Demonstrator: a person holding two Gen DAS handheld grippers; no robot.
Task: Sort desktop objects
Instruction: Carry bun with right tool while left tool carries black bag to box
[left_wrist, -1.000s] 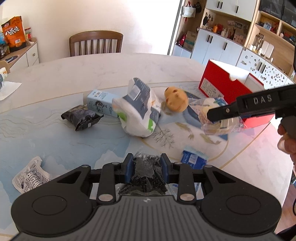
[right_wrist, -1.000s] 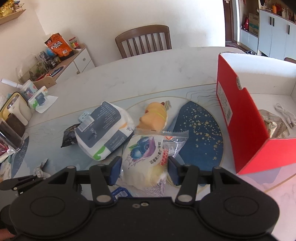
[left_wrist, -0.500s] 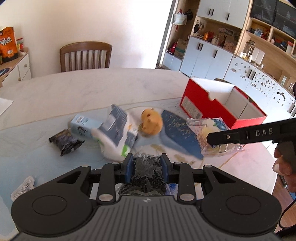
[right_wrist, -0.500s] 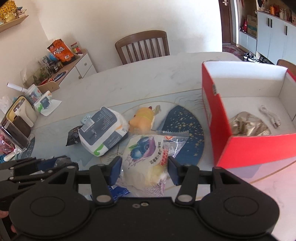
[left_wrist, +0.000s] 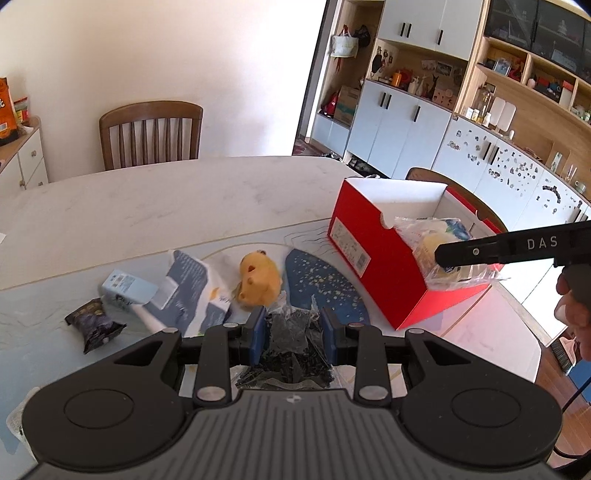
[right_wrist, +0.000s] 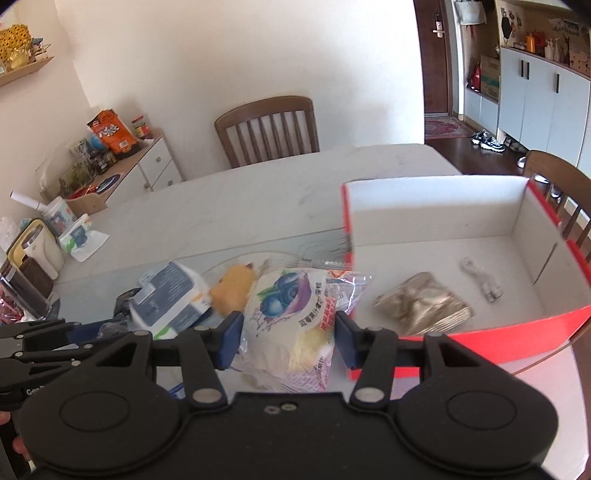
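Pale marbled worktop (left_wrist: 155, 206), your right gripper (right_wrist: 289, 332) pinching a crinkly clear-wrapped blueberry bread packet (right_wrist: 295, 317) above the red cardboard box (right_wrist: 436, 236), your left gripper (left_wrist: 292, 334) clamping a crumpled black plastic packet (left_wrist: 290, 350).

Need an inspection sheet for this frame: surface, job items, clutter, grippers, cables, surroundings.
Surface: marble table with a patterned mat.
Job's things: red box open, holding a gold packet; tissue pack, orange plush toy, dark snack packet on the table.
Clutter: light blue carton beside the tissue pack.
Grippers: left gripper shut on a black-filled bag; right gripper shut on a blueberry bread packet at the box's edge.
Cables: white cable in the box.
Surroundings: wooden chair, cabinets.
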